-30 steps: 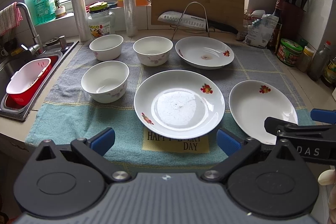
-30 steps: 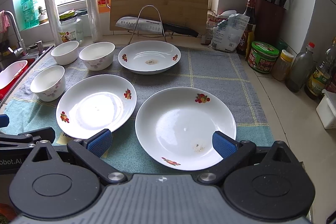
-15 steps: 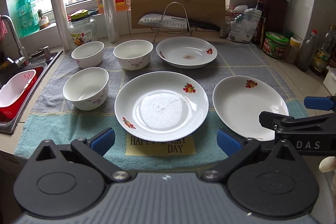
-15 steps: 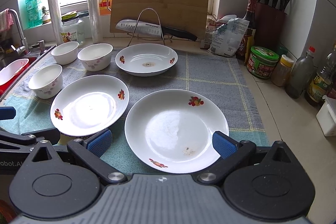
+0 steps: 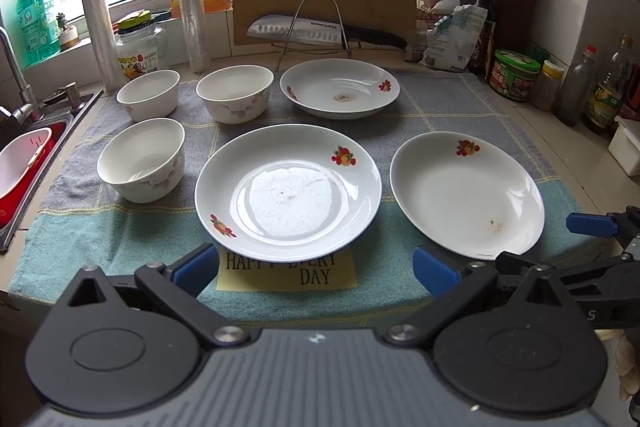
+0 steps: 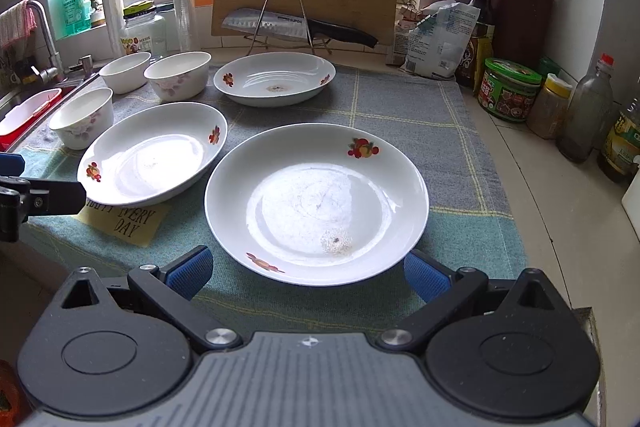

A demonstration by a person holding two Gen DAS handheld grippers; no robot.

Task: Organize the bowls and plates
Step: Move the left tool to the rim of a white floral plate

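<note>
Two hand-held grippers hover wide and empty at the near edge of the table: the right hand-held gripper faces the right plate straight ahead, its near rim just beyond the fingertips, while the left hand-held gripper faces the middle plate. Round plates offer no long axis. Since a second ago both have swung rightward and closer, and nothing on the towel has moved.

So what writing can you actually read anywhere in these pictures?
"HAPPY EVERY DAY", partly covered by a plate: yellow patch on the green-grey cloth.
"SUPOR": steel blade of the black-handled knife.
A lone "S": black arm of the right gripper.
Jar, bottle and bag labels: too small or blurred to read.
</note>
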